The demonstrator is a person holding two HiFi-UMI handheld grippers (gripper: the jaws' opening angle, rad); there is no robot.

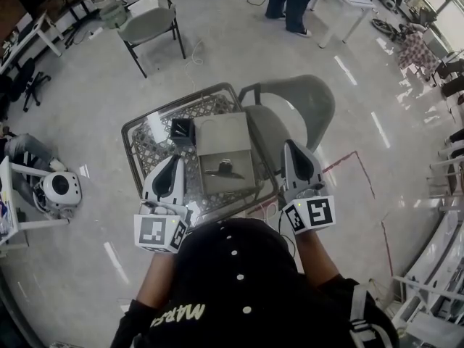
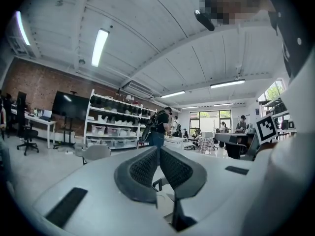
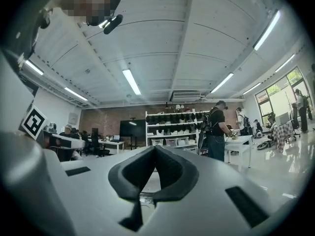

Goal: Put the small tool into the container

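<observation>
We note first the pale polished floor (image 1: 87,267) that fills the head view, and on it a low desk (image 1: 151,151) with a metal frame and a clear top over a woven pattern. A grey chair (image 1: 301,107) stands against the desk's right side, and a second chair (image 1: 151,26) stands well apart at the upper left. On the desk lies a flat grey box (image 1: 223,142), covering most of the right half of the top. The left gripper (image 1: 176,160) hangs over the near left part of the desk; the right gripper (image 1: 289,146) hangs over the seat of the near chair, just beside the desk's right edge. In the left gripper view the fingers (image 2: 142,168) are closed, tips meeting, with nothing between them; that view looks level across the room toward white shelving (image 2: 115,129) and a standing person with a backpack (image 2: 160,127). In the right gripper view the fingers (image 3: 138,173) are likewise closed and empty. A small black container (image 1: 181,130) stands open on the desk, touching or just beside the far left corner of the grey box. The small tool (image 1: 225,168), a dark object, lies on top of the grey box in its near half, outside the black container and between the two grippers; neither gripper touches it.
</observation>
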